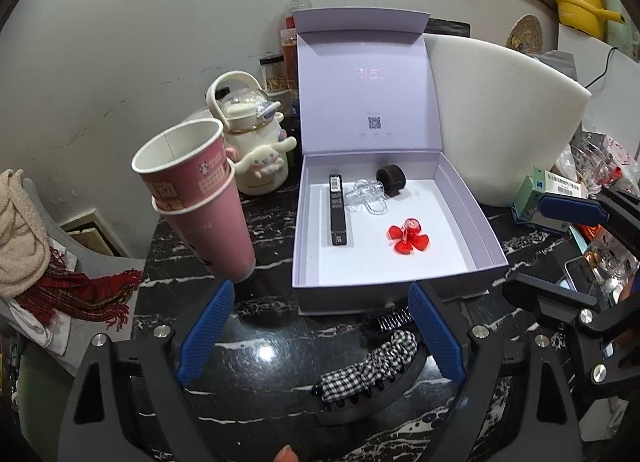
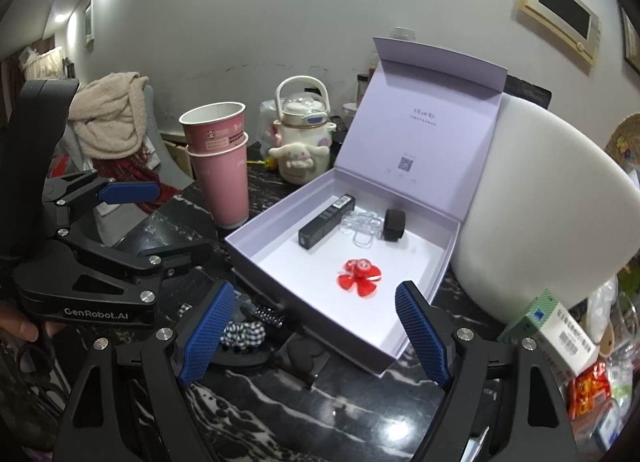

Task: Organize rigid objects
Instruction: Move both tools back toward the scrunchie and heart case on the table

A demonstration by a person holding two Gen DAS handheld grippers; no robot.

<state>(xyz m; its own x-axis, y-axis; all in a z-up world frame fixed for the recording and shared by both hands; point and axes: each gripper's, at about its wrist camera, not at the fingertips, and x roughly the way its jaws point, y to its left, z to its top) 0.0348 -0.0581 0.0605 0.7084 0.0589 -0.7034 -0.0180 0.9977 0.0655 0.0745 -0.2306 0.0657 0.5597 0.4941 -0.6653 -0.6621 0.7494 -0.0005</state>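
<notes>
Between the left tool (image 1: 320, 326) blue pads, spread wide and empty: gingham hair claw (image 1: 370, 372) lying on the tabletop (image 1: 280, 346), yet to pack. Right tool (image 2: 316, 330) likewise agape, gripping nothing. Beyond, lilac box (image 1: 486, 238) already housing black tube (image 1: 338, 208), red flower (image 1: 408, 238), dark ring (image 1: 391, 180).

The black metal body of the left gripper (image 2: 168, 222), at nine o'clock in the right wrist view, bears white lettering "GenRobot.AI". The raised lilac cardboard lid of the open gift box (image 2: 424, 122), at one o'clock from that view's centre, carries the small word "uLucky" with a line of print under it too small to read, and lower down a square QR code. The stacked pink paper cups (image 1: 200, 198) show white characters and a panda emblem, not legible. The green-and-white carton (image 2: 560, 330) at four o'clock has a barcode; its print is unreadable.
</notes>
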